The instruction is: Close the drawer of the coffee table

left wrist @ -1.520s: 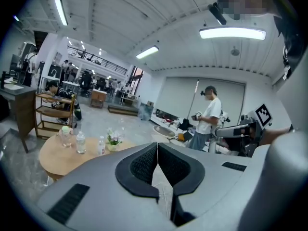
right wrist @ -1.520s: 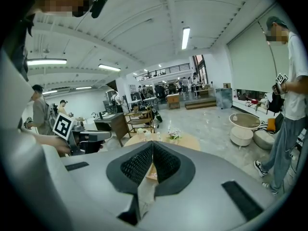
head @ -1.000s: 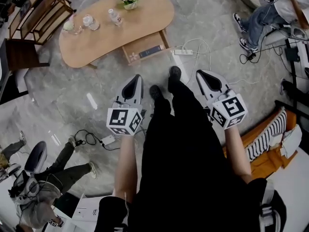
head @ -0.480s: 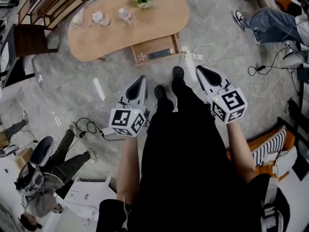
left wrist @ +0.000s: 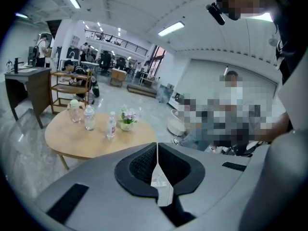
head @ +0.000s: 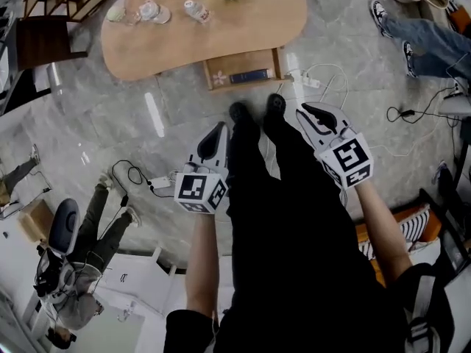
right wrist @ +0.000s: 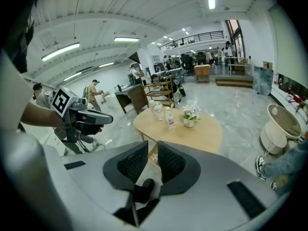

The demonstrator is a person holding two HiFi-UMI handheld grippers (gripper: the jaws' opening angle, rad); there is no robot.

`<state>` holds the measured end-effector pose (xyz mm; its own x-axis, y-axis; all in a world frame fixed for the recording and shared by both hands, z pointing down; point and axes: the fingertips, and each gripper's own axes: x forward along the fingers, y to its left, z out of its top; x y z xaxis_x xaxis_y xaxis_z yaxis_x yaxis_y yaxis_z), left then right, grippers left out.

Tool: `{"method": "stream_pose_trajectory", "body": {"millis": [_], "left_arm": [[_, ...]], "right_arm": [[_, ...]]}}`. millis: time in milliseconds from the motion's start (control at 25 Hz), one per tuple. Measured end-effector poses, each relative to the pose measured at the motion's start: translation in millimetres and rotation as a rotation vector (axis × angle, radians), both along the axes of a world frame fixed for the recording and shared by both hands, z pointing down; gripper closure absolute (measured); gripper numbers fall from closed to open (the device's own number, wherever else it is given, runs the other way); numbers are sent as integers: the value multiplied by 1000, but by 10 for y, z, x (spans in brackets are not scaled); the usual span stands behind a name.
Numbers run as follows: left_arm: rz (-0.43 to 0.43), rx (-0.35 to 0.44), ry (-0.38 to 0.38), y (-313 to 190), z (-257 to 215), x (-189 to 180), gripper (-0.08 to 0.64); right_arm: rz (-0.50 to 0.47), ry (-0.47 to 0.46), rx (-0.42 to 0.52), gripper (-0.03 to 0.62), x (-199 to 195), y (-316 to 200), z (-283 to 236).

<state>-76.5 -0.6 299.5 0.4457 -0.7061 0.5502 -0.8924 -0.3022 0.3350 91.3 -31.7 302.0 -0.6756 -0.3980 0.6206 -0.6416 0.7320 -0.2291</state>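
We stand right in front of the coffee table [head: 169, 39]. Its drawer [head: 245, 70] is pulled out towards our shoes [head: 238, 111], with a dark flat item [head: 252, 75] lying inside it. Both tools hang short of the drawer front and touch nothing.

The left gripper [head: 215, 134] has its jaws pressed together on nothing. The right gripper [head: 313, 113] has its jaws just parting, a narrow gap with nothing between them.

We judge the main risk to be an off-centre push. One narrow tip against a corner of the front could skew the drawer so that it binds, or the tip could slide off the wood.

A hard shove could also shift the whole table on the glossy stone floor [head: 110, 116] and topple the bottles [head: 197, 10] on top. We cannot tell whether the dark item sits low enough to clear the opening.

The power strip [head: 309, 81] and its white leads lie just beside our right foot, so a step forward could snag them.
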Motion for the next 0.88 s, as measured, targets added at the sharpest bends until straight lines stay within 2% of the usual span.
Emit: {"method": "stream_pose_trajectory", "body": {"millis": [320,520,680,880], "left_arm": [[6,-89,-52,-325,1043,-248,543],[-45,-135,-110,-478,1900,-543,543],[-74,-191,-137,-436,2542,-729,541],[-96,-252,-142,-362,3162,-864,441]], "right_arm": [[-40,78,-66,520,-78,-353,1011],[-104,213,-90,484,79,-490,2021],[-147,296,-158,471,223,-471,2878],[-184,411,-170,436,390,-473,3733]]}}
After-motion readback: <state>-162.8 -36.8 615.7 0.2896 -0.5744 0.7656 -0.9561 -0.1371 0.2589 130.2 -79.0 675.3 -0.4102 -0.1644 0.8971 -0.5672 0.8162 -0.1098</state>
